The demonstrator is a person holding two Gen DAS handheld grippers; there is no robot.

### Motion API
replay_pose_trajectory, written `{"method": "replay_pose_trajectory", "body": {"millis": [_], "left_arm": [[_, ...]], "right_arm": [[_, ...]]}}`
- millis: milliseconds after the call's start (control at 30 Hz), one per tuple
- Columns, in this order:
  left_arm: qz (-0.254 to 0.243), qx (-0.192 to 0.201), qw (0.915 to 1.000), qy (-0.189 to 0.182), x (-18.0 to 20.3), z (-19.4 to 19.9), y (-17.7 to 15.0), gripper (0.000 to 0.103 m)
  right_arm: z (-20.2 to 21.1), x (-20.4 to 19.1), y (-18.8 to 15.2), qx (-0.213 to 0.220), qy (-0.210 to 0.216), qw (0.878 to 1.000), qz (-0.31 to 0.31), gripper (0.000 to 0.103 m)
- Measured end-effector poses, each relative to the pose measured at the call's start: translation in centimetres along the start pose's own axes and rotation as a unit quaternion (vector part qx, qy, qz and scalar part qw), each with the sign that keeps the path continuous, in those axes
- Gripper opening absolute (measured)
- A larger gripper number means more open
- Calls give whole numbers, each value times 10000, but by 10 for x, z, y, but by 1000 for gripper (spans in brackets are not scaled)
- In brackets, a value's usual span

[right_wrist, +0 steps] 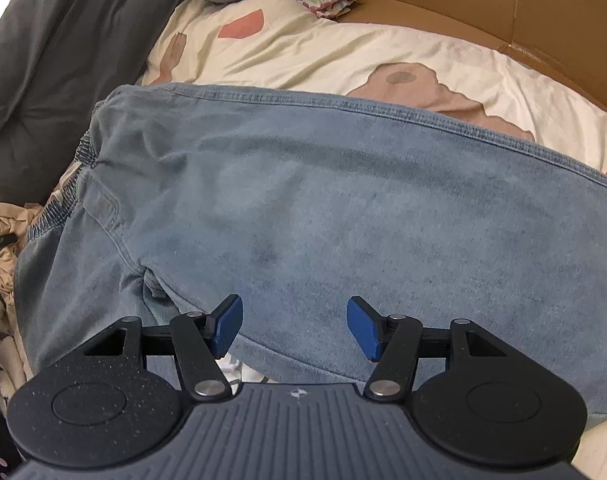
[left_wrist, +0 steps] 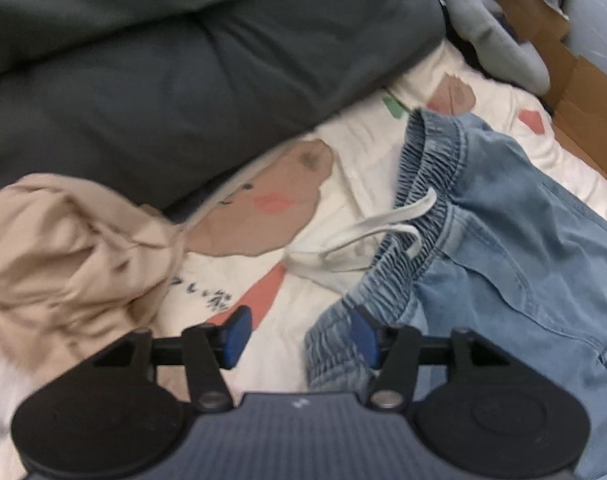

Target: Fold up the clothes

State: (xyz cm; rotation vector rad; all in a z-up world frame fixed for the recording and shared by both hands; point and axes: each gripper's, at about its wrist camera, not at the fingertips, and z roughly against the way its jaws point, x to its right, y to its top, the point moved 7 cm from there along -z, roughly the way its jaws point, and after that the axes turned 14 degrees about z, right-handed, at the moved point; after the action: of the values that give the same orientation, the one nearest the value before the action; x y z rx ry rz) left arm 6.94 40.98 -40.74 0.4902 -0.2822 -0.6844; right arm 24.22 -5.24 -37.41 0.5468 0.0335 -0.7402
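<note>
Left wrist view: the left gripper [left_wrist: 299, 334] hovers with jaws wide and empty at the elastic waistband of the jeans [left_wrist: 503, 248], which lie on the bear-print bedsheet [left_wrist: 263, 216], white drawstring [left_wrist: 359, 240] trailing (a beige garment [left_wrist: 63, 248] is crumpled alongside). Right wrist view: the right gripper [right_wrist: 295, 330], jaws wide too, hangs over the jeans' leg [right_wrist: 303, 208], holding nothing.

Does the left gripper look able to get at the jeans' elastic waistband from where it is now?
Probably yes. The left gripper is open, one fingertip already at the waistband of the jeans. Only the white drawstring lies nearby, not in the way.
</note>
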Motion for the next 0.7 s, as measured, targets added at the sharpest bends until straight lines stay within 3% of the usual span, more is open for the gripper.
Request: {"method": "replay_pose_trajectory", "body": {"millis": [267,533,600,700], "left_arm": [[-111,-198,9997,-9,20,-53,21,69],[22,-336,9993,157,20,-90,22,70],[82,-338,9993,132,19,-95,23,68],[156,-378,9991,96,18,-98,22,55]], "right_arm": [[-1,-2,-12,-139,18,9999,101,65],[-5,4,-24,-254,-17,9996,92,65],[-7,5,-27,-290,-27,9995,89,64],[-9,6,-30,-322,-24,9994,82,64]]}}
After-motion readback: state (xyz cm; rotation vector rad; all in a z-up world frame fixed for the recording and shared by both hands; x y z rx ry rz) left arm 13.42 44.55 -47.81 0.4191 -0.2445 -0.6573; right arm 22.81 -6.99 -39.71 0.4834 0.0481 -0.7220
